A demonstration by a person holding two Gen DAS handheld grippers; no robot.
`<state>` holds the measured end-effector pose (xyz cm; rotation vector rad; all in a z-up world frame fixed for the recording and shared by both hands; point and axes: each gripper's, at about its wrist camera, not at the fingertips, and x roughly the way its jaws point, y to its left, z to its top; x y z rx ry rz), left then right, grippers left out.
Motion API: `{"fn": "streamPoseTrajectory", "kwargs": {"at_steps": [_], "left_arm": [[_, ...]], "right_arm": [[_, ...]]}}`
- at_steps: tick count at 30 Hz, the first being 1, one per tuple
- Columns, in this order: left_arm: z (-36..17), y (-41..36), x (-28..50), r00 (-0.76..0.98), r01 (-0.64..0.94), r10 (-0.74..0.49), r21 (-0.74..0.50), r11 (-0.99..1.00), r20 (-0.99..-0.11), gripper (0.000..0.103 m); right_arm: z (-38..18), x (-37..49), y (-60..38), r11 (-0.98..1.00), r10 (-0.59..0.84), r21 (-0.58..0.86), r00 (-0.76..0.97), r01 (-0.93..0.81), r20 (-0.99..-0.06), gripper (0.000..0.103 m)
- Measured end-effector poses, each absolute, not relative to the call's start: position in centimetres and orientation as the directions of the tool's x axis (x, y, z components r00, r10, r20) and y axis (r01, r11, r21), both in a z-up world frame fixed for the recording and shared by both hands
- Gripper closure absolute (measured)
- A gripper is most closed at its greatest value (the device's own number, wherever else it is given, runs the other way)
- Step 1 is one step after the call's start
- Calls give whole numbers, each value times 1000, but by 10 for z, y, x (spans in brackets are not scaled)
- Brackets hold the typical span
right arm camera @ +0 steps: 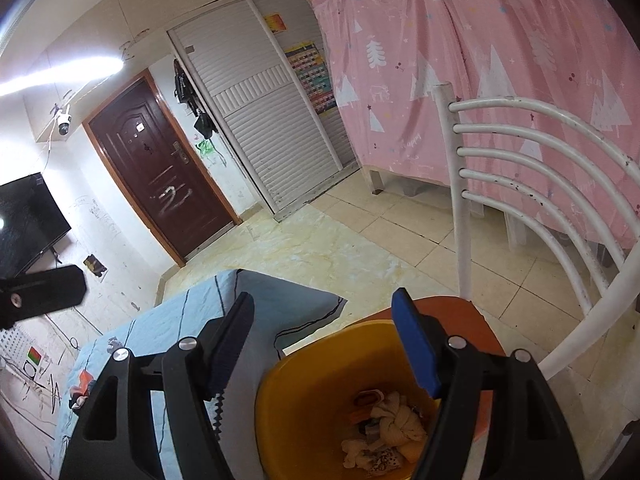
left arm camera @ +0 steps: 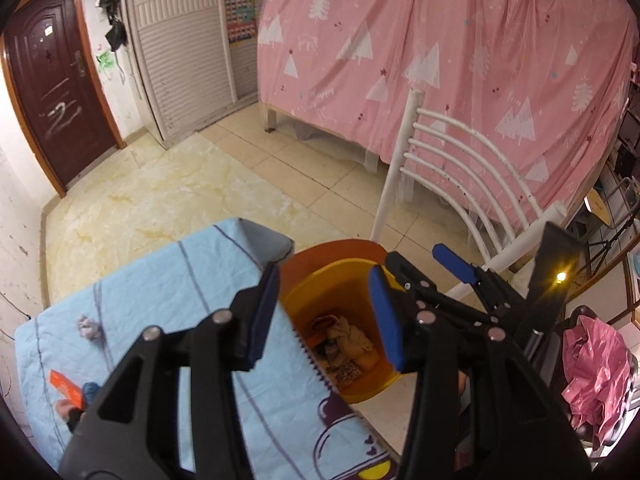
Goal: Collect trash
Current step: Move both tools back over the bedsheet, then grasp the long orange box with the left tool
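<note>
Trash (right arm camera: 384,432), crumpled tissues and wrappers, lies at the bottom of a yellow bin (right arm camera: 304,364) on a white chair's orange seat (right arm camera: 476,320), placed beside the table for easy drops. Left gripper (left arm camera: 324,312) and right gripper (right arm camera: 332,356) hover above it, fingers spread and empty. More scraps (left arm camera: 88,326) wait on the table's blue cloth (left arm camera: 160,288). Beyond: tiled floor (left arm camera: 280,160), pink curtain (left arm camera: 440,40), brown door (right arm camera: 160,168).

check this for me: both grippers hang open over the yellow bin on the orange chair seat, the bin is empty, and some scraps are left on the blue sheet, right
Not quite: the yellow bin is not empty. The right wrist view shows crumpled tissue and wrappers lying in its bottom. The rest holds: the left gripper and right gripper hang open above it, it stands on the orange chair seat, and scraps lie on the blue sheet.
</note>
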<state>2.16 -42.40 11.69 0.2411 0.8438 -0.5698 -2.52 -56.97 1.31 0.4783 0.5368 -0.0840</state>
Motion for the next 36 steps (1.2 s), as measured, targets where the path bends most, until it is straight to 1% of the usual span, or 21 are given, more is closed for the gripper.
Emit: {"fn": "streamPoseTrajectory", "kwargs": {"at_steps": [6, 12, 19, 27, 36], "left_arm": [[142, -380, 17, 587, 520, -359, -1, 854, -725, 57], [153, -335, 18, 628, 459, -318, 9, 888, -710, 56], [160, -247, 15, 684, 351, -246, 15, 936, -687, 55], [157, -164, 21, 705, 240, -185, -16, 971, -685, 55], [141, -114, 22, 696, 200, -179, -51, 978, -695, 55]], "right_arm": [[24, -25, -544, 913, 63, 379, 865, 151, -497, 38], [36, -33, -521, 930, 75, 349, 875, 111, -478, 38], [51, -40, -490, 945, 125, 326, 887, 30, -445, 37], [60, -37, -443, 957, 178, 285, 873, -48, -453, 36], [64, -21, -404, 957, 219, 276, 850, -91, -478, 36]]}}
